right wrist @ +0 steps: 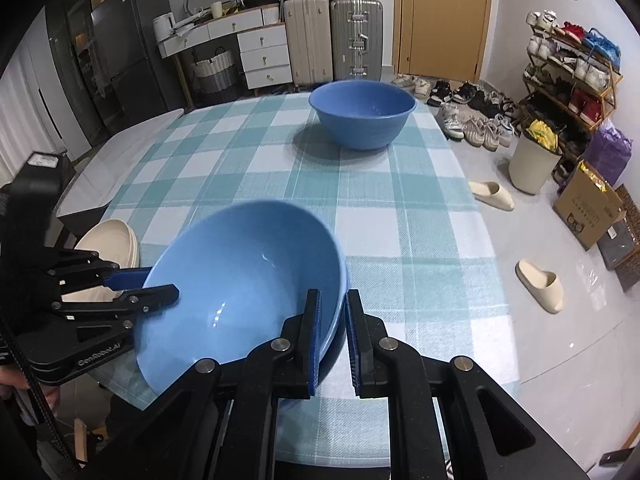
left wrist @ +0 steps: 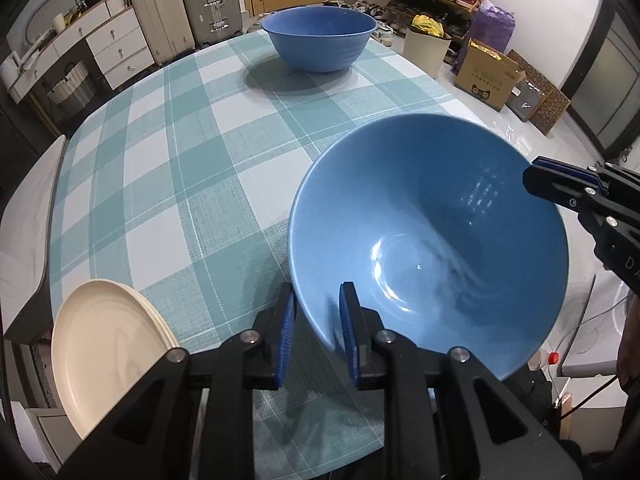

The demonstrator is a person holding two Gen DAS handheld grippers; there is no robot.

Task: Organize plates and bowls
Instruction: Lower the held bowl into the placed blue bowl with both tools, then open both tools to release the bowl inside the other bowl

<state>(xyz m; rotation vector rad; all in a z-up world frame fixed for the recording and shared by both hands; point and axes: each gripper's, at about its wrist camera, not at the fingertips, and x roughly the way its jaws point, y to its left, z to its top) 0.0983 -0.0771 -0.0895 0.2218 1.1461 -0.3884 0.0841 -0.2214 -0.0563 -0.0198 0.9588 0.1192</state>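
Note:
A blue bowl hangs tilted over the near edge of the checked table, held from two sides. My left gripper has the bowl's left rim between its blue pads, one outside the wall and one inside. My right gripper is shut on the opposite rim. A second, deeper blue bowl stands upright at the far end of the table. A stack of cream plates sits at the near left corner, beside the left gripper.
A pale flat surface adjoins the table's left side. Suitcases and white drawers line the back wall. On the floor to the right are slippers, a bin, a cardboard box and a shoe rack.

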